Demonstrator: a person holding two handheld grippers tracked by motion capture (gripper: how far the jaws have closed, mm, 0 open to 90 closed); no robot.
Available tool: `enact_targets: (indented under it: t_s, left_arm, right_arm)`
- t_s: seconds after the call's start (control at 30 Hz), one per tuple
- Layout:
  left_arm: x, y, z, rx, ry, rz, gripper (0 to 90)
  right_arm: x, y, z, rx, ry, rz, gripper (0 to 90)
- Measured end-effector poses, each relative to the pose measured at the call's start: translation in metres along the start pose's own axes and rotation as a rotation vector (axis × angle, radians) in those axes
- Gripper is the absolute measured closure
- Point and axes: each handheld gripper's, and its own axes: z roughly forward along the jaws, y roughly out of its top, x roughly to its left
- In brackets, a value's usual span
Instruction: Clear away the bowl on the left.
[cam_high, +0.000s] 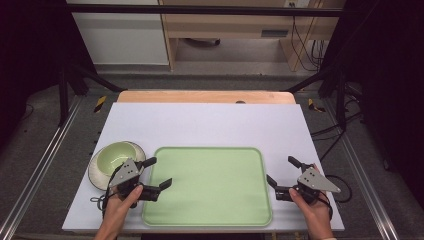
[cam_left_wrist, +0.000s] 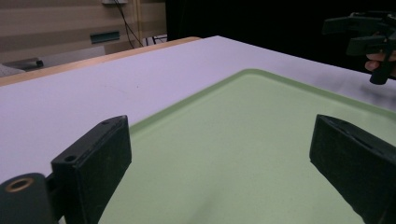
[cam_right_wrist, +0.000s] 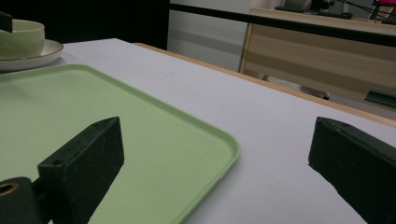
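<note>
Hand-held gripper in our left hand (cam_high: 158, 172) released over flat green plastic tray (cam_high: 210, 185), right hand-held gripper (cam_high: 281, 171) released near table's right edge (cam_high: 320, 165).

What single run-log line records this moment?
left gripper: open, over tray | right gripper: open, beside tray | bowl: on plate

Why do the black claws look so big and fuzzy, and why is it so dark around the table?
In the left gripper view, the left claw sits close to the lens, so it looms large and soft over the green tray. In the high view, light falls on the white table while the edges stay black.
</note>
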Motion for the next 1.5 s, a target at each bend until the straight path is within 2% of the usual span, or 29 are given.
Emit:
enact_targets:
  t_s: [0.3, 0.4, 0.47, 0.5, 0.53, 0.57, 0.6, 0.67, 0.73, 0.77, 0.83, 0.93, 1.0, 1.07, 1.17, 1.27, 1.3, 1.5]
  left_arm:
    - [0.003, 0.004, -0.008, -0.01, 0.011, -0.008, 3.4]
    - [0.005, 0.008, -0.011, -0.013, 0.033, -0.008, 3.4]
    - [0.01, 0.017, -0.021, -0.019, 0.108, 0.0, 3.8]
    - [0.013, 0.019, -0.024, -0.023, 0.123, -0.002, 3.8]
    - [0.018, 0.023, -0.031, -0.032, 0.155, -0.014, 3.8]
    - [0.018, 0.023, -0.031, -0.032, 0.155, -0.014, 3.8]
    - [0.024, 0.026, -0.038, -0.038, 0.188, -0.027, 3.8]
    - [0.026, 0.027, -0.042, -0.039, 0.199, -0.03, 3.8]
    - [0.035, 0.034, -0.05, -0.032, 0.24, -0.035, 3.8]
    - [0.037, 0.037, -0.051, -0.023, 0.243, -0.032, 3.8]
    - [0.041, 0.044, -0.051, -0.003, 0.252, -0.018, 3.8]
    - [0.05, 0.057, -0.05, 0.025, 0.275, 0.029, 3.9]
    - [0.059, 0.064, -0.048, 0.022, 0.283, 0.015, 4.1]
    - [0.069, 0.07, -0.046, 0.038, 0.3, 0.018, 4.1]
    - [0.075, 0.071, -0.047, 0.034, 0.322, 0.007, 4.3]
    - [0.079, 0.064, -0.053, 0.025, 0.345, -0.012, 4.7]
    - [0.082, 0.057, -0.055, 0.046, 0.366, -0.036, 5.1]
    - [0.087, 0.044, -0.067, 0.08, 0.417, -0.053, 5.2]
  right_arm:
    - [0.002, 0.0, 0.001, 0.008, 0.003, -0.004, 3.3]
    - [0.002, 0.0, 0.001, 0.008, 0.001, 0.001, 3.3]
    - [0.002, 0.0, 0.001, 0.011, -0.002, 0.0, 3.3]
    - [0.002, 0.0, 0.001, 0.011, -0.003, 0.001, 3.3]
    - [0.002, 0.0, 0.001, 0.011, -0.003, 0.001, 3.3]
    - [0.002, 0.0, 0.001, 0.011, 0.0, -0.003, 3.3]
    - [0.002, 0.0, 0.002, 0.012, 0.001, -0.001, 3.2]
    - [0.002, 0.0, 0.002, 0.012, 0.001, 0.0, 3.2]
    - [0.002, 0.0, 0.001, 0.001, 0.002, 0.005, 3.0]
    - [0.001, 0.0, 0.001, 0.0, 0.001, 0.005, 2.9]
    - [0.0, 0.0, 0.001, -0.003, -0.003, 0.01, 2.9]
    - [-0.001, 0.0, -0.001, -0.012, -0.011, 0.023, 2.9]
    - [-0.002, -0.001, -0.001, -0.008, -0.015, 0.025, 2.9]
    - [-0.002, -0.001, -0.001, -0.004, -0.019, 0.024, 2.9]
    - [-0.002, -0.002, -0.001, -0.002, -0.022, 0.024, 2.9]
    - [-0.001, -0.002, 0.0, 0.008, -0.017, 0.017, 2.9]
    - [-0.001, -0.002, 0.001, 0.007, -0.017, 0.021, 2.9]
    - [0.001, 0.001, 0.001, 0.011, -0.011, 0.009, 3.0]
